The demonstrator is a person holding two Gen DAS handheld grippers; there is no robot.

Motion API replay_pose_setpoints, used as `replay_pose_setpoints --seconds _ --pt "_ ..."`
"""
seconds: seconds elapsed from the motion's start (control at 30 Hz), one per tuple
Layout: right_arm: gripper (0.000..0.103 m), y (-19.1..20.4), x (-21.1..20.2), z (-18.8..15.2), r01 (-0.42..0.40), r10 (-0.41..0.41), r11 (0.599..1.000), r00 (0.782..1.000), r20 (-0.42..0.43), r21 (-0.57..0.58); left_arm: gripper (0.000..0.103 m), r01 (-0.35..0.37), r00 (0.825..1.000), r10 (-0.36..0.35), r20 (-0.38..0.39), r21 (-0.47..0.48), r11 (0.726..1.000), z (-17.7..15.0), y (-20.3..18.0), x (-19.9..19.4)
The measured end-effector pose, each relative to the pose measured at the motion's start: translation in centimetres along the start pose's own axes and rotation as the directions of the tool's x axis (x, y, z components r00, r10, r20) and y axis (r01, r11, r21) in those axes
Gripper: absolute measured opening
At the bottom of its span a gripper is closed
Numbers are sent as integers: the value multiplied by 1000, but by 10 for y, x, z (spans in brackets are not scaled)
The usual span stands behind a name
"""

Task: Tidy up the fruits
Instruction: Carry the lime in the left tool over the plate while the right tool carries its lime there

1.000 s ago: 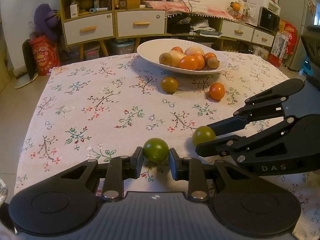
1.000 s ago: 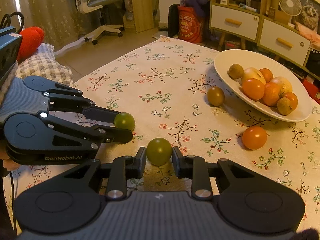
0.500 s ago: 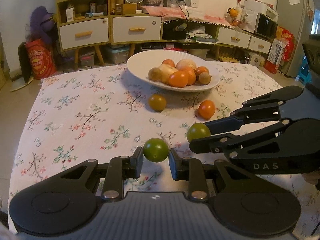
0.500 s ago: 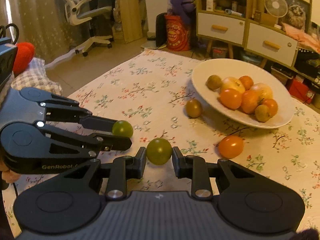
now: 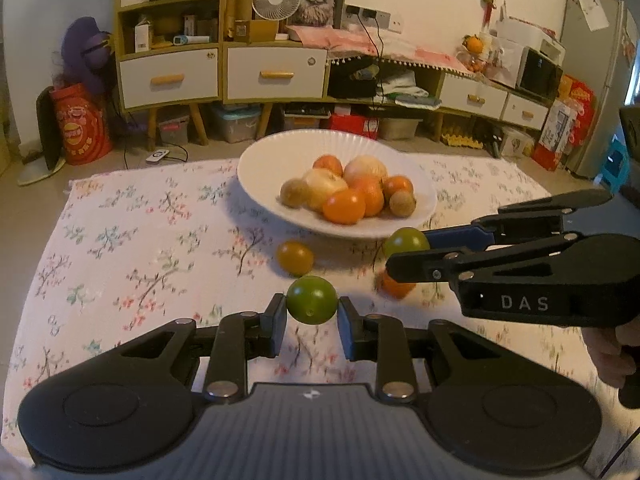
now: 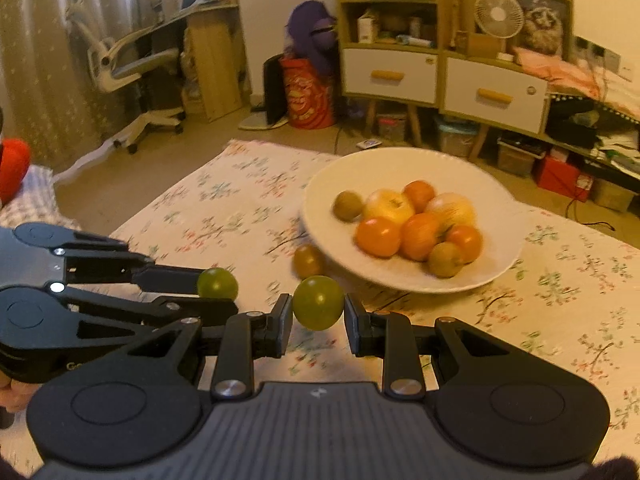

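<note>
Between each tongs' pads, a clamped green fruit: left tongs on one, right tongs on another, both lifted clear of counter, likely bound for bowl ahead.

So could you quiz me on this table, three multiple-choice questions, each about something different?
1. Where is the white bowl?
A. on the floral tablecloth
B. on the floor
C. on the shelf

2. What colour are the fruits held by the left tongs and right tongs?
A. orange
B. green
C. red

3. What state are the left tongs in?
A. wide open, empty
B. lying on the table
C. shut on a fruit

Answers: 1 A, the bowl sits on the cloth. 2 B, the left green fruit and right green fruit are both green. 3 C, the pads pinch the fruit.
</note>
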State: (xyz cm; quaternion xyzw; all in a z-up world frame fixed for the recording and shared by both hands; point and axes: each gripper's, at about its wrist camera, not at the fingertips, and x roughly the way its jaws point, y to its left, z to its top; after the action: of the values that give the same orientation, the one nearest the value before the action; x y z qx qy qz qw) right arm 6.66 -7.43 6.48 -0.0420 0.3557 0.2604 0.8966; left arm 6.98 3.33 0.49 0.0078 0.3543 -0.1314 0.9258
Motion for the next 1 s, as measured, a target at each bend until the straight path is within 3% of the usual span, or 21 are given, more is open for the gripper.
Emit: replay_pose_setpoints --seconds 0.47,0.67,1.0 --pt "25 -57 4 21 108 -122 980 990 72 169 10 15 999 -9 49 -122 992 46 -5 22" --pt "25 -71 8 24 136 -156 963 985 69 234 10 -11 998 16 54 -85 996 62 -4 36" --pt "25 -92 23 36 147 -165 963 984 63 228 10 -51 998 52 40 -29 998 92 -7 76"
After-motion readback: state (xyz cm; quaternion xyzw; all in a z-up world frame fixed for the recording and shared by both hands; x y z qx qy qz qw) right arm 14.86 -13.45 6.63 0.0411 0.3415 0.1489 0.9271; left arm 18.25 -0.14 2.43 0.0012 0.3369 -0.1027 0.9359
